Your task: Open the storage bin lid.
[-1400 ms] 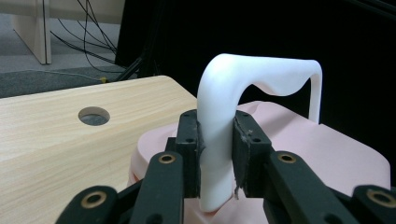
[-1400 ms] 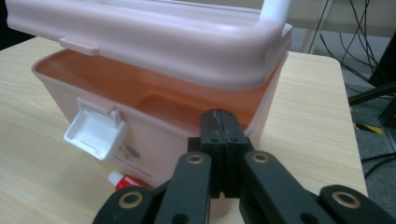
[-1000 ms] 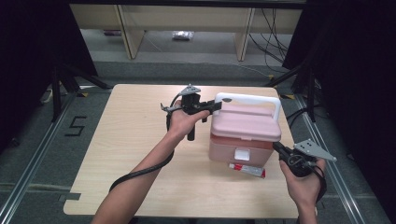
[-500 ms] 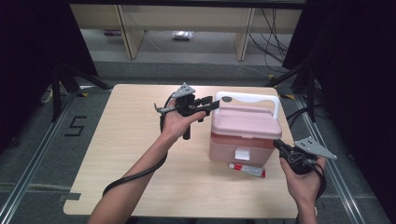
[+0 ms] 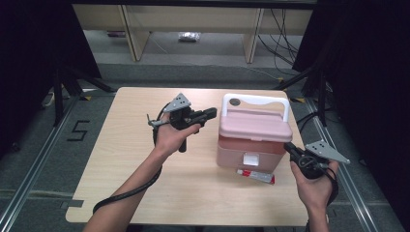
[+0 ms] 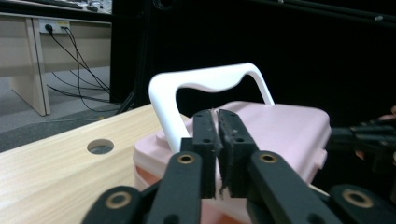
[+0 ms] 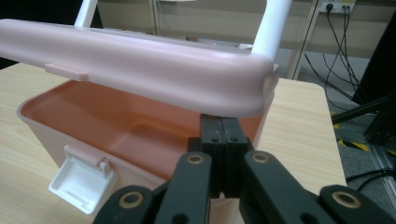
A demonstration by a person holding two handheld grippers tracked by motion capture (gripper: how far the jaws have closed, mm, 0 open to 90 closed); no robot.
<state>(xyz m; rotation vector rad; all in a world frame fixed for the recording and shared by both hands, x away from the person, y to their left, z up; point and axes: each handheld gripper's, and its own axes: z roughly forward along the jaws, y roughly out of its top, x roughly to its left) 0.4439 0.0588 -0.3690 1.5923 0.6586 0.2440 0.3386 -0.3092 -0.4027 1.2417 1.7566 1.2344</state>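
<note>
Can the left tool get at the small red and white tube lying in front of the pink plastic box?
Probably not directly. The tube lies at the box's front foot, while the left tool, jaws shut, sits at the box's far left side. It would have to come round the box's near corner.

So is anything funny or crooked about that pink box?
Yes. The pink box has its lid propped up at an angle instead of lying flat, with the shut right gripper poking under its edge. The white latch hangs open. A small tube lies on the table in front of the box.
</note>
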